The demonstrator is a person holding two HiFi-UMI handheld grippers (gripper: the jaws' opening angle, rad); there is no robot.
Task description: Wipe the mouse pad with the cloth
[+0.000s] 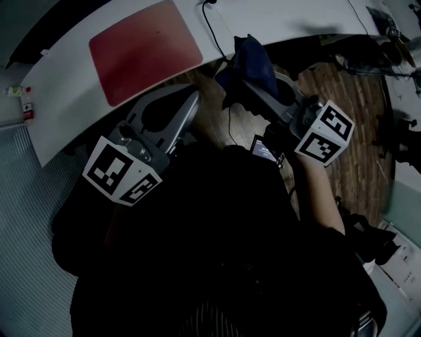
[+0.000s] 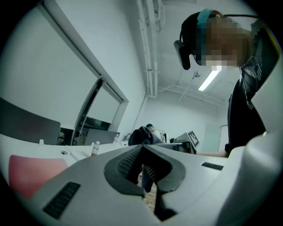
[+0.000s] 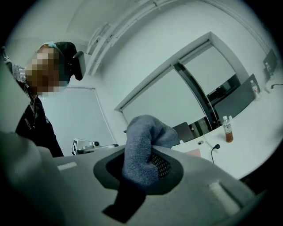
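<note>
The red mouse pad [image 1: 145,49] lies on the white curved table [image 1: 283,20], also seen at the left gripper view's lower left as a red mouse pad [image 2: 31,174]. My right gripper [image 1: 238,82] is raised off the table's near edge, shut on a bunched blue-grey cloth [image 1: 253,58]. In the right gripper view the cloth [image 3: 143,148] bulges up between the jaws of that gripper [image 3: 148,170]. My left gripper [image 1: 195,99] hangs beside it, near the table edge, below the pad. Its pads [image 2: 132,162] meet with nothing between them.
A black cable [image 1: 214,29] runs across the table right of the pad. A small bottle [image 3: 227,128] stands on the table farther off. Wooden floor [image 1: 355,99] shows to the right, and a small dark device [image 1: 265,149] sits at the person's chest.
</note>
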